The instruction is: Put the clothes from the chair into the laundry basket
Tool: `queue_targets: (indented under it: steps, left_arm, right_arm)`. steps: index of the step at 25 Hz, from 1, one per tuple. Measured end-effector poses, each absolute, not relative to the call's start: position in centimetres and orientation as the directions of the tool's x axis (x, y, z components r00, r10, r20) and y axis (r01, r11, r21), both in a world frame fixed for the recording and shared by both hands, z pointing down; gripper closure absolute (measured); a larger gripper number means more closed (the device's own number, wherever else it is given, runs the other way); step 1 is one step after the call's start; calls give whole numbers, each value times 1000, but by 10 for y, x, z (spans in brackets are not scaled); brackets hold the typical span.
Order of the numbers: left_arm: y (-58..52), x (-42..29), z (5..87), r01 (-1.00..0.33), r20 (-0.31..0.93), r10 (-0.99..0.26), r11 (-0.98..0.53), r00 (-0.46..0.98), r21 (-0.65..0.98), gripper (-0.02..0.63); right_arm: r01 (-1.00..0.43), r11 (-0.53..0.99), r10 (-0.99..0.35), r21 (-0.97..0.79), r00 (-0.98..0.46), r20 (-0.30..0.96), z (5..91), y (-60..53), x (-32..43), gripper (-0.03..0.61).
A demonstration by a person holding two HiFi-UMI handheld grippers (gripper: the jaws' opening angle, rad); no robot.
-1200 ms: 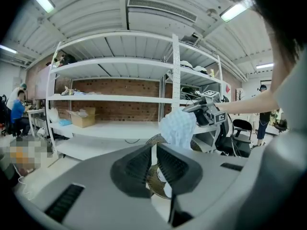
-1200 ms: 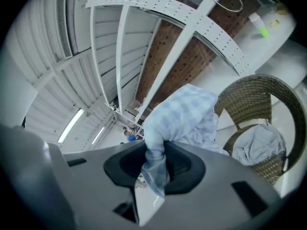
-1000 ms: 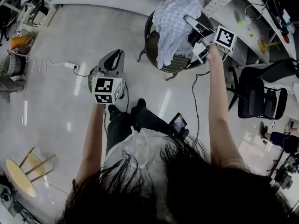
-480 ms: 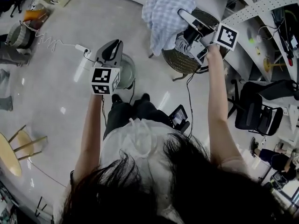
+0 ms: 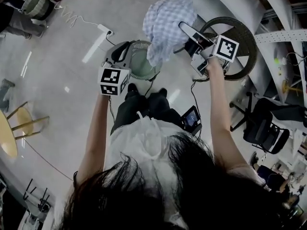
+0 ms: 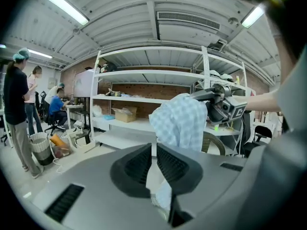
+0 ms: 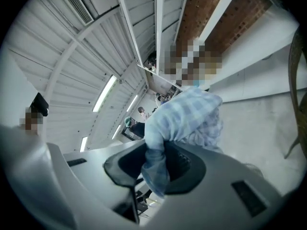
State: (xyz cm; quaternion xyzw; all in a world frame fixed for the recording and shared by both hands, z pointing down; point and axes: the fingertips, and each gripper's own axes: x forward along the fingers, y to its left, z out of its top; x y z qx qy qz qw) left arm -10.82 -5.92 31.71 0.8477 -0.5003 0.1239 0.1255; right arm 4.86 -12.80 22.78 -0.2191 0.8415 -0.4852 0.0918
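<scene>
A blue-and-white checked garment (image 5: 165, 23) hangs in the air from my right gripper (image 5: 186, 29), whose jaws are shut on a fold of it (image 7: 184, 116). It dangles above the far rim of the round mesh laundry basket (image 5: 140, 63) on the floor. The round wicker chair (image 5: 242, 40) stands to the right, behind the right gripper. My left gripper (image 5: 125, 48) hovers over the basket's near left rim. Its jaws stand together with nothing between them (image 6: 154, 150). The left gripper view shows the garment (image 6: 181, 121) and the right gripper (image 6: 223, 105) just ahead.
A power strip with a coiled cable (image 5: 103, 30) lies on the floor to the left of the basket. A wooden stool (image 5: 9, 133) stands far left and an office chair (image 5: 266, 126) at right. White shelving (image 6: 144, 97) and standing people (image 6: 17, 114) are beyond.
My right gripper has lifted the checked garment off the wicker chair and carried it left, over the basket. The basket has come into view beside my left gripper.
</scene>
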Motion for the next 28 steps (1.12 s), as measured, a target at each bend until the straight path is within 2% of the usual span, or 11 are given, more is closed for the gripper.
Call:
queue_targets:
  steps: [5,9,17,24,28]
  left_arm:
    - [-51,-155,353,-880,383,-796,-460,468,120,583]
    - [-51,-164,385,-872,421,-768,-467,483,149,583]
    - [-61,-182,454,-860,480,-718,-468,505,204,583]
    - [-73,-195,515,-847,527,-671,-478,522,230,583]
    - [-73,-200,546,-841,557,-642,-487,528,236,583]
  right_arm:
    - [-299,372,-403,-879,-905,137,298,-107,-24,471]
    - [-455,269,-385,-849,-859,339,381,-97,-36,471]
    - [-647,168,-283,-743,-754,593,536,-87,-63,471]
    - [-805,244,-146,-541,-582,800,657,-82,-70,471]
    - [-846,398,-105,-355,-427,898,712,-79,-71,469]
